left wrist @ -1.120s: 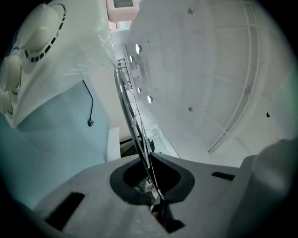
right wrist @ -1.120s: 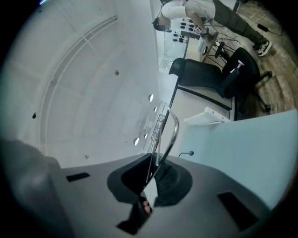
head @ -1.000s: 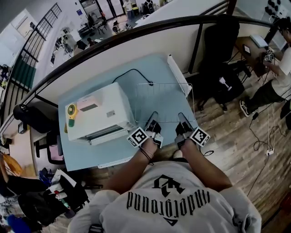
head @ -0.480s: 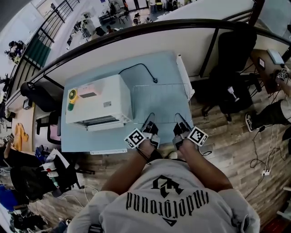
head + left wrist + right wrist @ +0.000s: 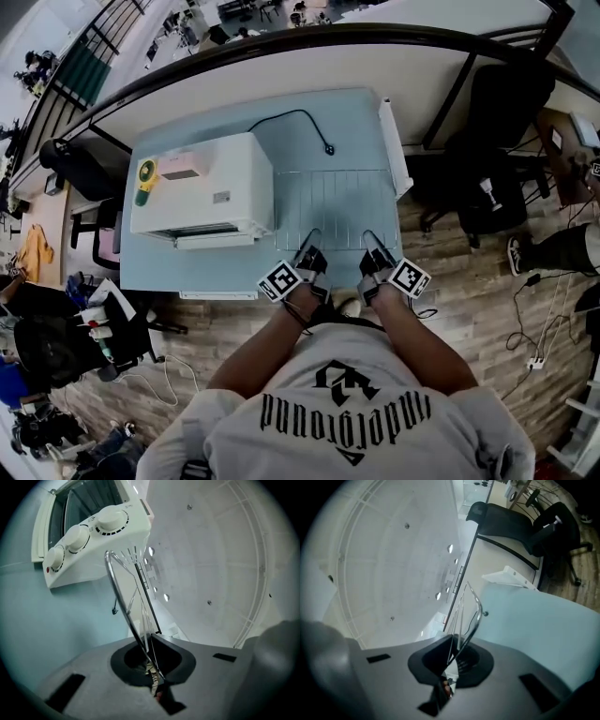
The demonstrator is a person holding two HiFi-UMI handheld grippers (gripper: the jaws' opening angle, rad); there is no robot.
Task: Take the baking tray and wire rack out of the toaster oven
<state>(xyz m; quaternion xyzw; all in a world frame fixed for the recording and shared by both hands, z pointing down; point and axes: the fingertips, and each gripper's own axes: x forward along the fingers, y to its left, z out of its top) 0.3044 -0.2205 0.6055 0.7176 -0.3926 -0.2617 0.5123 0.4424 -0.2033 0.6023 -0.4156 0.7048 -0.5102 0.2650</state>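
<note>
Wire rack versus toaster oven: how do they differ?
The wire rack is a thin, see-through metal grid; the toaster oven is a solid white box. The wire rack is gripped at its near edge by the left claw and right claw; the toaster oven stands untouched. Both are over the blue table.

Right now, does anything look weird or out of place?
Nothing is spilled or broken. The rack is out of the oven, gripped at its near edge by the left gripper and right gripper. The oven's door hangs open, and its cord lies loose on the table.
</note>
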